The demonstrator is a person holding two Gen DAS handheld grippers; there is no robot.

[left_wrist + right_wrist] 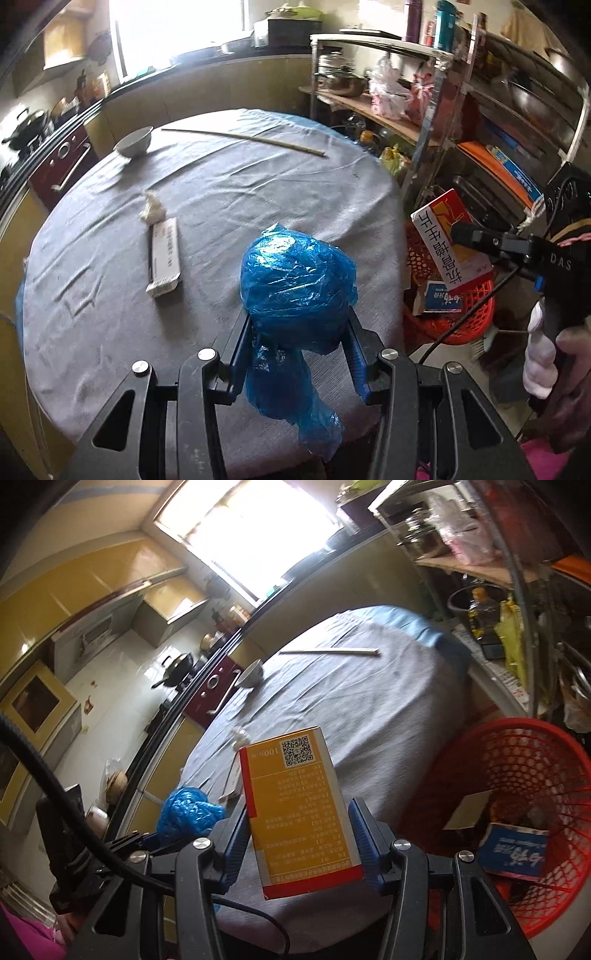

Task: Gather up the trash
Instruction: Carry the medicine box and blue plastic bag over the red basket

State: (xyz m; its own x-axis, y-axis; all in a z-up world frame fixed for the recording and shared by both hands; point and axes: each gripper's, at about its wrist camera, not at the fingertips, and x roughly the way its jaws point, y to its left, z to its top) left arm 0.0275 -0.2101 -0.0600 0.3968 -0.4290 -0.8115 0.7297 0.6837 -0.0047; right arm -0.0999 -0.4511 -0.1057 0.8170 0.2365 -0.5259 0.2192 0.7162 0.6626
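Note:
My left gripper (297,317) is shut on a crumpled blue plastic bag (295,277), held above the grey-clothed round table (221,192); the same bag (188,810) shows low left in the right wrist view. My right gripper (299,812) is shut on an orange and red carton (299,812), held over the table's right edge; in the left wrist view that carton (448,240) hangs just above the red mesh basket (469,317). The basket (524,768) holds a blue box (513,851). On the table lie a flat white box (164,254) and a crumpled tissue (151,210).
A white bowl (135,142) and a long thin stick (243,139) lie at the table's far side. A metal shelf rack (424,110) crowded with pots, bags and bottles stands to the right. A kitchen counter with a stove (177,668) runs along the left.

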